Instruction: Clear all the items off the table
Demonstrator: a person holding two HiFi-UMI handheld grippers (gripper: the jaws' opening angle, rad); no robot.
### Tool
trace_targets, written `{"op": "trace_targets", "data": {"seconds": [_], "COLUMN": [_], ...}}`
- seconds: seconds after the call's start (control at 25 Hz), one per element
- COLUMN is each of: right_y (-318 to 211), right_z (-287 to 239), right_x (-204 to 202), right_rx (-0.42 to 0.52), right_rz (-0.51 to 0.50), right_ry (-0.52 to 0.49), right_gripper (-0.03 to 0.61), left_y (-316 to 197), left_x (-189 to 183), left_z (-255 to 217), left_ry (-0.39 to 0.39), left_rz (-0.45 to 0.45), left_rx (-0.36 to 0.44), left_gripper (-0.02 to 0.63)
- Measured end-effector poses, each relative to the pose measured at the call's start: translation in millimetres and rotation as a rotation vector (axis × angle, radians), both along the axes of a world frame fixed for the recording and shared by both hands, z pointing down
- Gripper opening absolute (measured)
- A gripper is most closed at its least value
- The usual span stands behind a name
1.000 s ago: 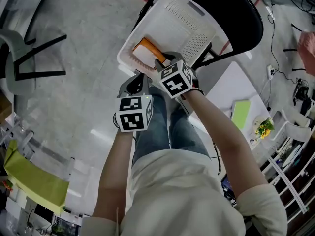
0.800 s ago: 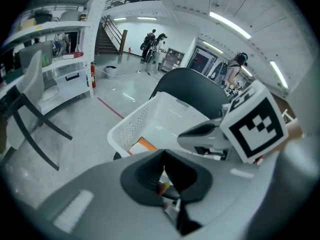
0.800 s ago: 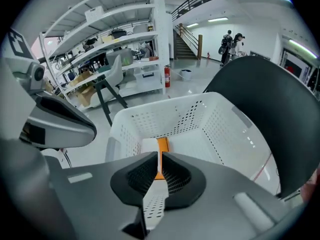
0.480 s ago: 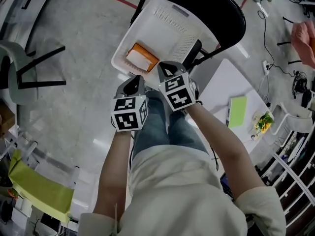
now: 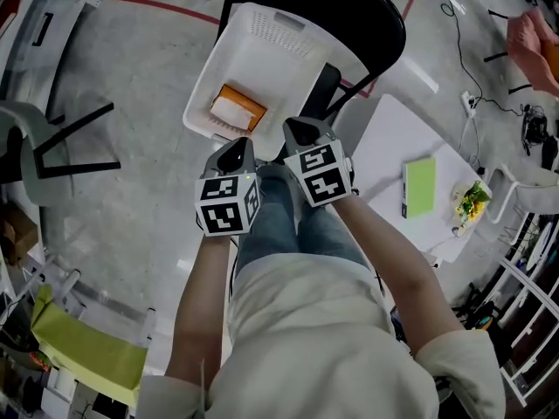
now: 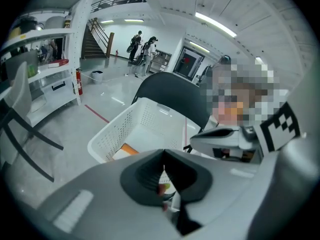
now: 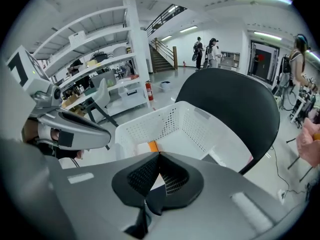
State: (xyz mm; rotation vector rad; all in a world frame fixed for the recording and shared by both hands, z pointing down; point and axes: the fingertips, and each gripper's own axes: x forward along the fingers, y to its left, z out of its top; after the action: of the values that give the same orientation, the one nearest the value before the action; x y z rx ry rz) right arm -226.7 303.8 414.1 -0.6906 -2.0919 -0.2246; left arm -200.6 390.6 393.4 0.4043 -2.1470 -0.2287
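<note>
Right gripper (image 7: 159, 156) is clenched on nothing, left gripper (image 6: 164, 156) same, both hanging just short of the white basket (image 5: 253, 59) with the orange box (image 5: 237, 109) in it; the green book-ish slab (image 5: 420, 187) lies flat toward the table (image 5: 380, 142) edge farthest from the basket; looks stiff, light, maybe slick, so I'd pinch a long edge.

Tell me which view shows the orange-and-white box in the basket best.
The head view: the orange-and-white box lies in full sight on the floor of the white basket. The left gripper view shows only a corner of it; the right gripper view shows just an orange sliver.
</note>
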Motion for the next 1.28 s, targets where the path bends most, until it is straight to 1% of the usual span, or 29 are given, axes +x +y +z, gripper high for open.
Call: {"op": "trace_targets", "data": {"seconds": [0.2,0.52,0.76,1.0,1.28], "right_y": [-37.3,-108.8,-163.1,-217.4,-279.3], "right_z": [-5.0,-7.8,-10.9,-8.9,-3.0], "right_x": [11.4,37.8,63.2,91.4,126.0], "right_rx": [-0.016,-0.014,-0.015,-0.001,0.008], "right_rz": [0.083,0.216,0.321,0.403,0.499], "right_ry": [-0.005,-0.002,-0.005,-0.01,0.006], "right_gripper": [0.0,0.0,0.0,0.0,0.0], "left_y": [-29.7,-93.3,-142.3,-192.7,-251.7], "left_x": [5.9,25.9,43.8,61.7,80.1], "left_z": [-5.9,-11.5,-12.8,-10.0,-7.5], "left_ry": [-0.008,-0.012,-0.012,-0.009,-0.014], "left_rz": [0.052,0.155,0.242,0.328,0.418], "left_rx": [-0.008,-0.012,-0.012,-0.011,-0.012], "left_gripper": [0.009,0.009,0.009,0.009,0.009]}}
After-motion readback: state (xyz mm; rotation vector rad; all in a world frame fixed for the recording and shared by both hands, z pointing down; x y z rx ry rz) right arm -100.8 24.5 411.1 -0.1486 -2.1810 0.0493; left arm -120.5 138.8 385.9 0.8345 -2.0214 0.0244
